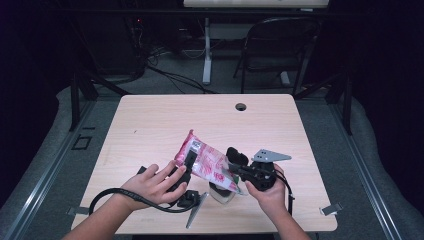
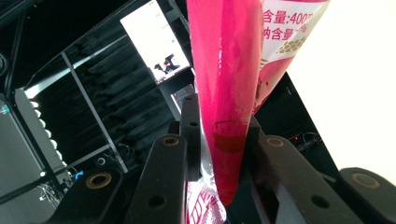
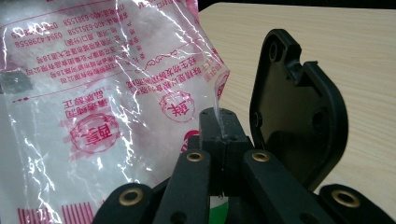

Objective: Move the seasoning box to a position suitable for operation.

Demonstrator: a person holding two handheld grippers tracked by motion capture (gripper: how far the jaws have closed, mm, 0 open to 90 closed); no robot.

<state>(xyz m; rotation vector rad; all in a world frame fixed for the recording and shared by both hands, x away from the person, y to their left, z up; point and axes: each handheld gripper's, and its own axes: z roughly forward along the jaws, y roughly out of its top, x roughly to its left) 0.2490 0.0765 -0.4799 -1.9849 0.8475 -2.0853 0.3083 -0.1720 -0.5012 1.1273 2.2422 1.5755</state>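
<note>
High view shows a pink and white plastic packet [image 1: 205,162] held tilted above the near part of the wooden table [image 1: 150,125], between the two grippers. Left gripper [image 1: 189,161] pinches the packet's upper edge, its jaws pressed on the pink film [image 2: 229,116]. Right gripper [image 1: 235,159] has its jaws closed tight on the packet's clear corner seam [image 3: 218,109]. Beneath the packet a small dark object [image 1: 222,192] rests on the table.

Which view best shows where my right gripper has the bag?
The right gripper view: the right gripper pinches the bag at its clear corner edge. The high view shows it small; the left gripper view shows the bag's pink edge.
</note>
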